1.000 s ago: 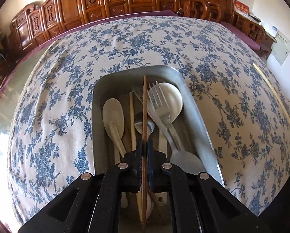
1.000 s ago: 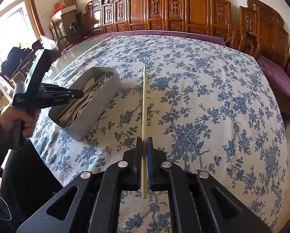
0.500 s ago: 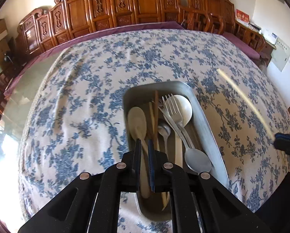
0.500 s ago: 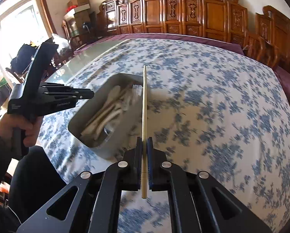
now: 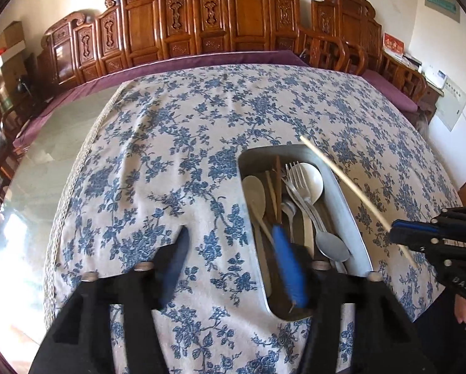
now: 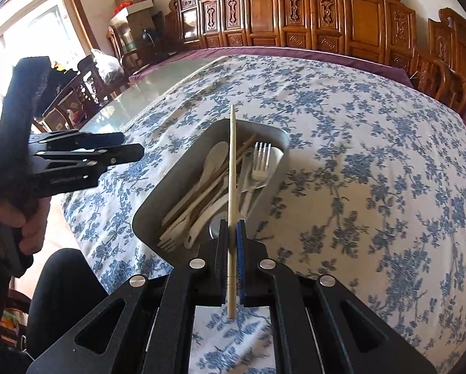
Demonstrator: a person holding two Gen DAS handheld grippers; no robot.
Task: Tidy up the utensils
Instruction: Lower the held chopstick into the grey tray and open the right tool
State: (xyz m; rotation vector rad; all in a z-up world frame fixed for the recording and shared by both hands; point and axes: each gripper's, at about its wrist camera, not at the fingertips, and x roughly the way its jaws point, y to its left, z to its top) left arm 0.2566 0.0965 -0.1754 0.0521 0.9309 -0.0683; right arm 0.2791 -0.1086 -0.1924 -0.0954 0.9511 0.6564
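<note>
A grey metal tray point(image 5: 348, 205) point(image 6: 177, 187) on the floral tablecloth holds forks, spoons, pale ladles and a brown chopstick point(image 5: 277, 184). My right gripper point(image 6: 232, 227) is shut on a pale chopstick point(image 6: 232, 168) and holds it above the tray's near end, pointing along the tray. That chopstick point(image 5: 345, 184) crosses the tray's right rim in the left wrist view, where the right gripper point(image 5: 398, 233) enters from the right. My left gripper point(image 5: 233, 243) is open and empty, its right finger over the tray's near end. It also shows at the left of the right wrist view point(image 6: 130, 146).
The blue-flowered tablecloth point(image 5: 170, 143) covers most of a glass-topped table point(image 5: 52, 143). Carved wooden chairs point(image 5: 233, 25) line the far side. The person's leg point(image 6: 61, 280) is at the table's near edge.
My left gripper let go of the brown chopstick, which now lies in the tray, opened wide and shifted left. My right gripper carried the pale chopstick left until it was over the tray.
</note>
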